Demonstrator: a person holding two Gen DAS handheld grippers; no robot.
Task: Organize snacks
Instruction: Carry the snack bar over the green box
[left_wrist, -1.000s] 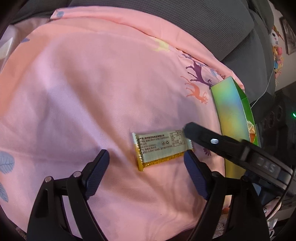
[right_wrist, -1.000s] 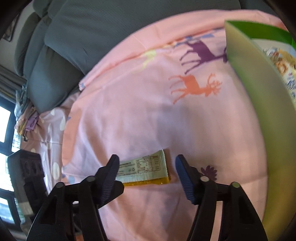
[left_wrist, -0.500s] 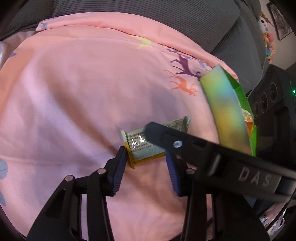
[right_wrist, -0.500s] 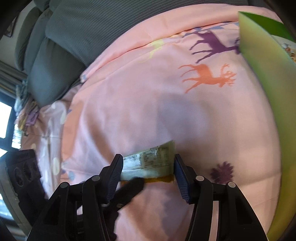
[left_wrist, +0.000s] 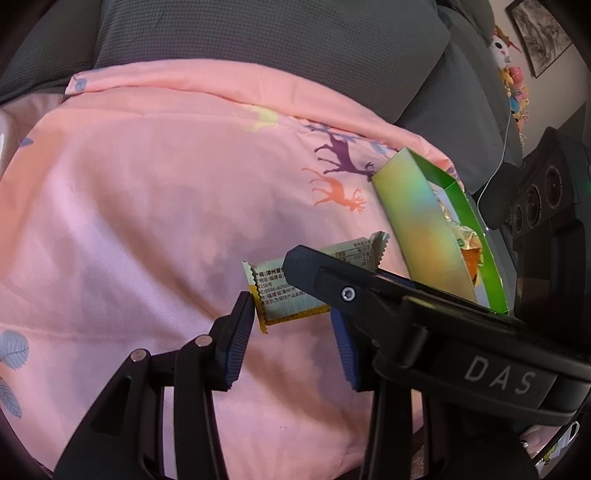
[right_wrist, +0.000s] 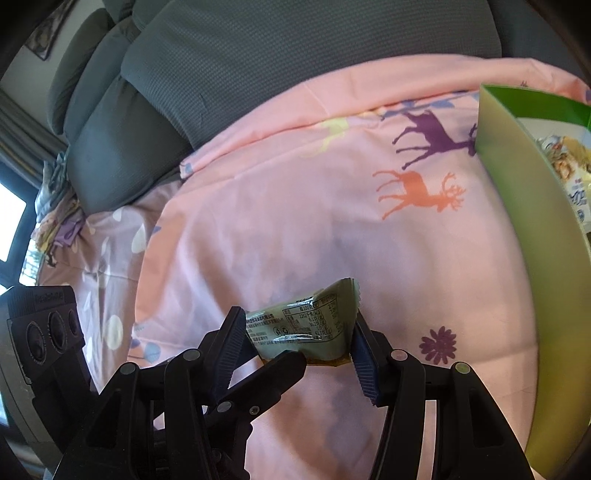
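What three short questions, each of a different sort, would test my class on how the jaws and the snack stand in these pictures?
1. True or false: the right gripper squeezes the snack bar so that the wrapper buckles.
2. The green box is: A) shut and flat, B) open with wrappers inside, C) held by the left gripper.
3. Fill in: the bar hangs over a ____ sheet printed with deer.

Key: 1 true; 2 B; 3 pink.

White letters "DAS" are read on the right gripper (left_wrist: 502, 373) body, small printed Chinese text and a nutrition table on the snack wrapper (right_wrist: 306, 325), digits "0596-6050" partly legible.
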